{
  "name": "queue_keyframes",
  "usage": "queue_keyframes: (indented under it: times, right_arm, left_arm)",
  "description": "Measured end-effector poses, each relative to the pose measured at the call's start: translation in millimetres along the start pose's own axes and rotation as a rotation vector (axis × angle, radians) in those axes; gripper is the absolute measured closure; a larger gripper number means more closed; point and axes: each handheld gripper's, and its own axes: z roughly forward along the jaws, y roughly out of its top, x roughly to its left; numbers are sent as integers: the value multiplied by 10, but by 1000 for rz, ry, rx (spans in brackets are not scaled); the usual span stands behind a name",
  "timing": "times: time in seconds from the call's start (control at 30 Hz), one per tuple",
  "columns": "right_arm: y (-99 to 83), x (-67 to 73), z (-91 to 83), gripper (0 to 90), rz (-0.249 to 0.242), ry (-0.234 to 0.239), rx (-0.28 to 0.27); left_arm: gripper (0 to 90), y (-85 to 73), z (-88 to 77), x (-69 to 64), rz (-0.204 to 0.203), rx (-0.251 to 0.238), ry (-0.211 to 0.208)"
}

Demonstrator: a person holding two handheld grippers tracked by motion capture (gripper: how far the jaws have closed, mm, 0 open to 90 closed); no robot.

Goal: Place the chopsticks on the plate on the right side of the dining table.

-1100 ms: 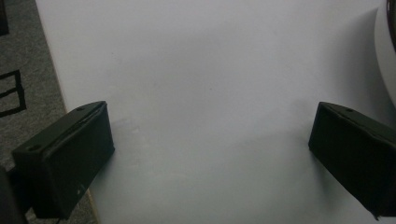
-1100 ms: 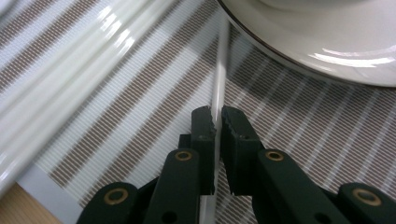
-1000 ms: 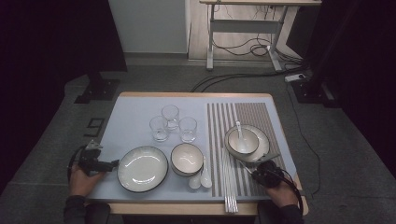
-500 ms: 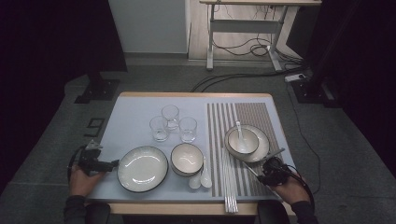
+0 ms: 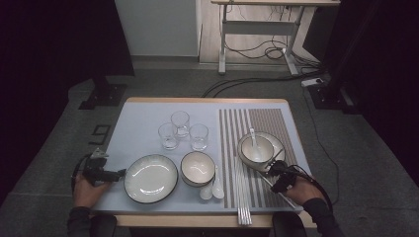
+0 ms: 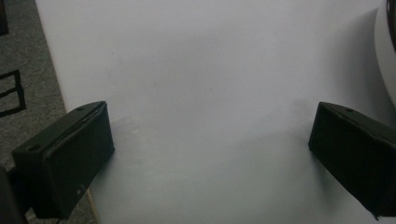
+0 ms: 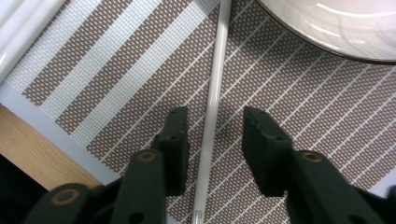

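High view first: I am looking down on the tabletop (image 5: 143, 123), with my left gripper (image 5: 117, 174) parked at its left edge near the front corner, level and pointing at the rim of the big dark-rimmed plate (image 5: 150, 177) just beside it. In the left gripper view the two black jaws are standing wide apart over bare pale surface, nothing between them, and a sliver of that plate's rim is showing at the right border.

My right gripper (image 5: 274, 170) is working over the striped mat (image 5: 257, 118) that is covering the right part of the tabletop, close to the front right corner. In the right gripper view (image 7: 212, 126) the jaws are pointing down at a single white chopstick (image 7: 215, 84), which is lying flat on the mat and running straight up between the two pads. The jaws are standing a little apart, having just been opening and then easing in slightly; a gap is showing on each side of the chopstick, so the pads are not pressing on it. The chopstick's far end is passing just beside the rim of the plate (image 7: 327, 28) that is carrying a white bowl (image 5: 257, 148) with a spoon (image 5: 253, 136) in it.

More white chopsticks (image 5: 242, 197) are lying in a bundle along the mat's left stripes, reaching the front edge. Left of them a second bowl (image 5: 197, 168) is sitting near the middle front, with two small white spoons (image 5: 212, 190) beside it, and three clear glasses (image 5: 180, 129) are grouped behind.
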Motion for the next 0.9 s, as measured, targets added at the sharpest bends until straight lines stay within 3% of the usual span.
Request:
queue_keyframes:
  times: [0.23,0.33,0.67,0.9]
  right_arm:
    - [62,-36,82,760,13,42,31]
    - [80,-46,113,818,22,35,53]
    - [142,-55,126,840,54,42,98]
    - [119,-40,117,847,53,36,83]
  left_arm:
    - [0,0,0,0,0,0,0]
    - [0,0,0,0,0,0,0]
    - [0,0,0,0,0,0,0]
    - [0,0,0,1,0,0,0]
